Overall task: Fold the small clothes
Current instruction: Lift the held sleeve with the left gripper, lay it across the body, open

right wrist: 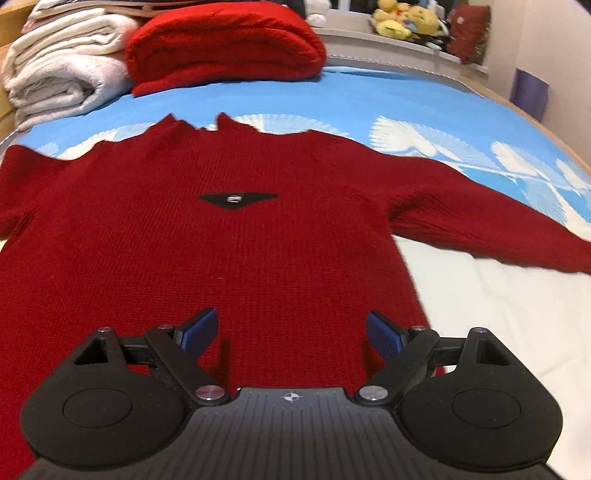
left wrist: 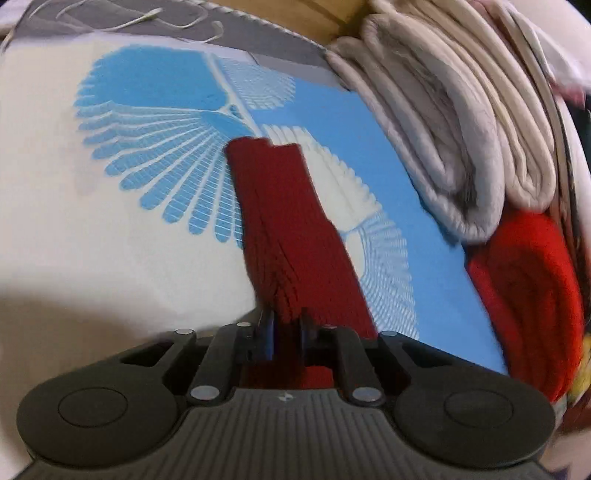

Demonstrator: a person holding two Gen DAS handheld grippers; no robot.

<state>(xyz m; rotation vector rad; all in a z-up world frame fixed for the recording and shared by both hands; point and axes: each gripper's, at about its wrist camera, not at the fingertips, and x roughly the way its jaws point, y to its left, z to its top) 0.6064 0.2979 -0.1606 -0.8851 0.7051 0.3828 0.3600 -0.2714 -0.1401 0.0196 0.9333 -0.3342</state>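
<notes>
One dark red knitted sweater lies flat, front up, on the blue-and-white patterned bedspread, a small black patch on its chest. In the right wrist view its body spreads wide and one sleeve stretches out to the right, across the spread.

The left gripper is clamped tight on a strip of that same red knit, bunched between its two blue pads; the strip runs away from the jaws across the bedspread's fan print. It looks like a sleeve, though which part cannot be told for sure.

The right gripper stands wide apart, two blue pads spread over the lower part of the sweater, nothing between them, gripping nothing.

At the far end of the bed, two folded piles: one stack of cream quilted blankets and, just beside it, one folded bright red fleece blanket. On the sill behind, yellow plush toys sit bunched, too blurred to count.
</notes>
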